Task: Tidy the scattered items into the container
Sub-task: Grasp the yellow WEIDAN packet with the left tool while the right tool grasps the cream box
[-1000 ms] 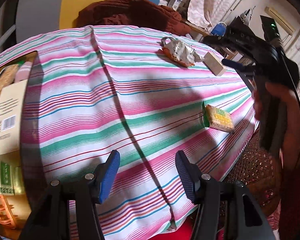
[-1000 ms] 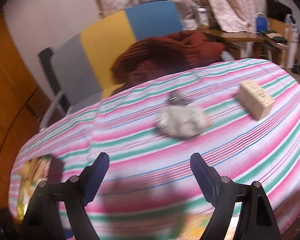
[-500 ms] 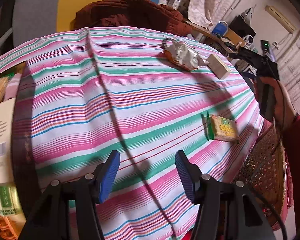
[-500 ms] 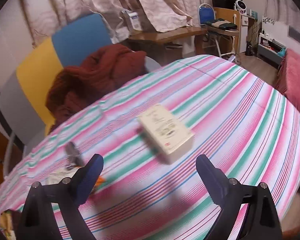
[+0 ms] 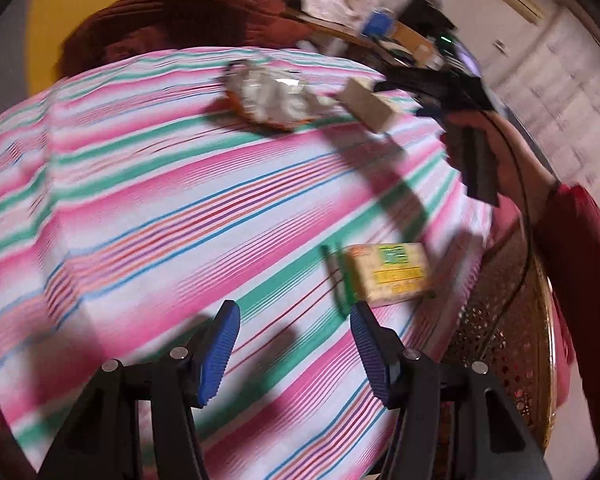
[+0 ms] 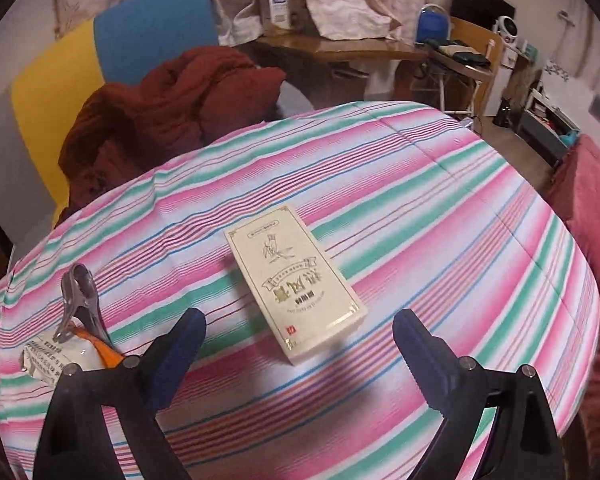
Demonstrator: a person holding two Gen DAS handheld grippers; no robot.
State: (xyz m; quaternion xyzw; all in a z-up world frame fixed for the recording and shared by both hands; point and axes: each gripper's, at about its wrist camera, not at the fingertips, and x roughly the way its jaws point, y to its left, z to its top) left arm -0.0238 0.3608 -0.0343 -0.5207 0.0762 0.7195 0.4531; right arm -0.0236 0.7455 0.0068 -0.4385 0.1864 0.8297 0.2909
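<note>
Left claw [image 5: 295,350]: blue ribbed pads apart, nothing between them, angled down over the pink, green and white striped tablecloth [image 5: 148,200] on the table. Just beyond its right pad lies a flat yellow packet with a green label [image 5: 386,274], near the table edge. Farther off, a crumpled silver and orange foil bag [image 5: 274,98] sits beside a cream rectangular box [image 5: 366,106]. At the right of the view, a hand in a red sleeve [image 5: 496,156] holds the other black tool. View blurred.

Right claw [image 6: 298,344]: jaws have just been opening, now wide apart, empty, pads clear of everything. The cream box [image 6: 296,284] lies flat on the tablecloth [image 6: 440,220], just ahead and between the pad lines, untouched. The foil bag [image 6: 60,354], shut with a grey clip [image 6: 80,300], lies near the left pad. Dark red cloth [image 6: 168,108] is heaped on a chair behind. No container in either view.
</note>
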